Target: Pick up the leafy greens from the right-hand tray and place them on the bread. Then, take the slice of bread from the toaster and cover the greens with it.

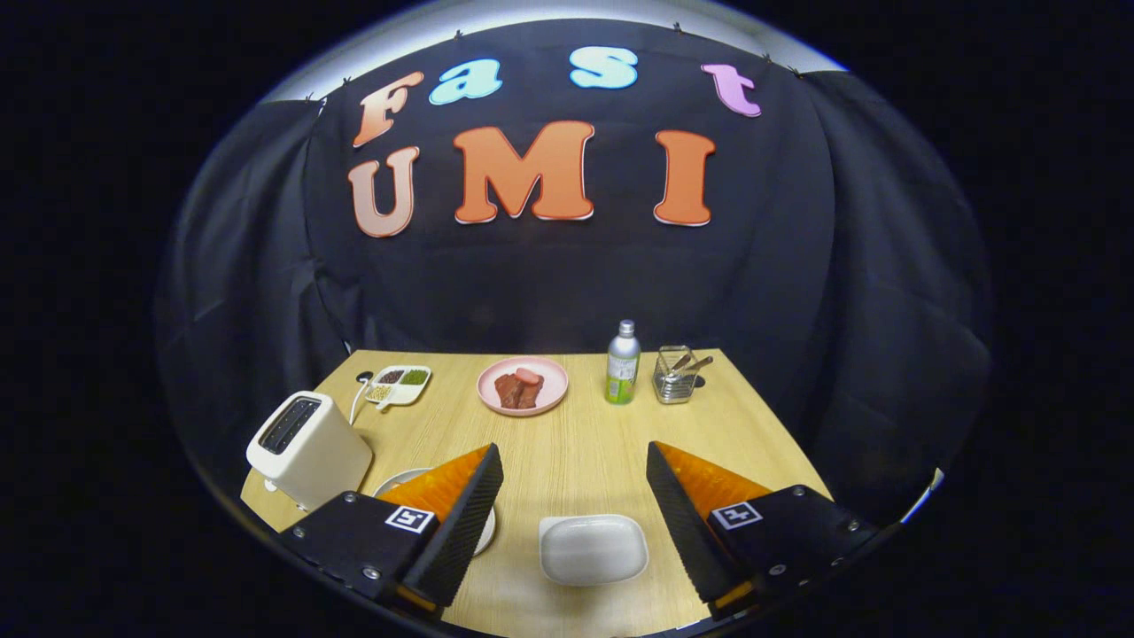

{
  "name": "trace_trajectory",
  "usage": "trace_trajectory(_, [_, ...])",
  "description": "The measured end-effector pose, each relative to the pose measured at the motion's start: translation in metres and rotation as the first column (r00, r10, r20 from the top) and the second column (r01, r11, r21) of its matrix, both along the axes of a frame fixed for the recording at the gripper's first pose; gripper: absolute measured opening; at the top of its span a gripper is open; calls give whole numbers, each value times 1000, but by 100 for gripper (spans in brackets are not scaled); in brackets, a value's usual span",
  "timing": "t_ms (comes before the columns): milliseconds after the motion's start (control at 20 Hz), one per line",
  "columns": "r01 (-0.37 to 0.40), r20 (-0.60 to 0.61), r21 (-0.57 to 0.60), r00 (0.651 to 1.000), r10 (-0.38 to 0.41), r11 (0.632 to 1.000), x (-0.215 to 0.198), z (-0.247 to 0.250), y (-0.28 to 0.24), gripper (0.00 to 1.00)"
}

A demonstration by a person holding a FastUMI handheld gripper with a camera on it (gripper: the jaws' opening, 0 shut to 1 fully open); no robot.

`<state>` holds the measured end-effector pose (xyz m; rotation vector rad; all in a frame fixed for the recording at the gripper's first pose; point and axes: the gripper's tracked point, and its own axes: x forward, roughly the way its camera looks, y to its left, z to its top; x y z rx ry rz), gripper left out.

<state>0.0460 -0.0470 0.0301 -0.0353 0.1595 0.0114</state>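
Note:
My gripper [573, 447] is open above the near part of the wooden table [576, 443], its two black-and-orange fingers spread wide with nothing between the pads. A white rounded tray [594, 549] lies low between the fingers, nearer the right one; its surface looks plain white. My left finger covers most of a white round plate [396, 481], so whatever it holds is hidden. To the left of that finger stands a white toaster [306, 447]. Its top slots are dark, and I cannot tell what is inside them.
Along the table's far edge sit a divided dish of beans [399, 385], a pink plate with meat pieces [523, 385], a green-labelled bottle [623, 363] and a metal utensil holder [675, 377]. A white cord [357, 399] runs behind the toaster. Black cloth walls surround the table.

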Motion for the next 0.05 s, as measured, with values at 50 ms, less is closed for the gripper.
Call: trace_trajectory(50, [8,20,8,1000,-8,1000,-7,8,-6,98])
